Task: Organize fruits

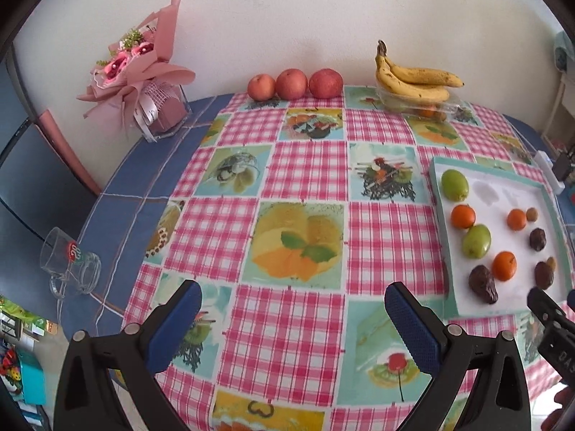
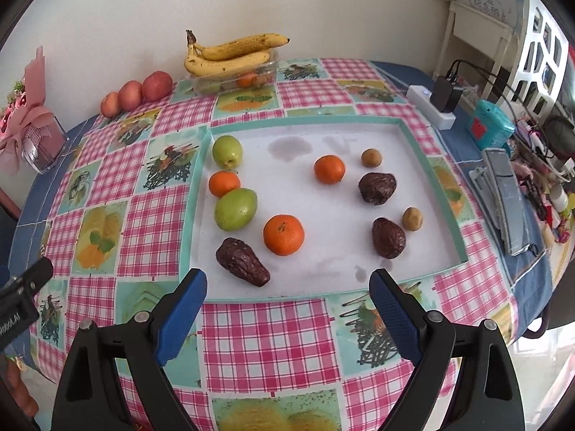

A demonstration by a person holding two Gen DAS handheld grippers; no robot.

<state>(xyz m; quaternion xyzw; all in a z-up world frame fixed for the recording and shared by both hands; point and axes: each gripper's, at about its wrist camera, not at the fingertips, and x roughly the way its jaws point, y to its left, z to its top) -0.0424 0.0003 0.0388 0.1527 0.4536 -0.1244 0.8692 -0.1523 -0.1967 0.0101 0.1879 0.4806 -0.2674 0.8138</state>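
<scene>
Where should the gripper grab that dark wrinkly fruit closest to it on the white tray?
Probably across its fat middle, from above. The dark wrinkly fruit lies flat on the white tray, long and pear-shaped, pointing diagonally. Turn the open right gripper so its fingers close across the short width; the narrow end might slip out.

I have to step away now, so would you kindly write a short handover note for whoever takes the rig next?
Left tongs: open, empty, above the tablecloth left of the tray.
Right tongs: open, empty, at the near edge of the white tray.
In the tray, mixed: two green fruits, three oranges, three dark wrinkled fruits, two small brown ones.
By the wall: three apples, and bananas on a clear container.
Done: no sorting is evident.
Left: group the tray fruits by kind.
</scene>
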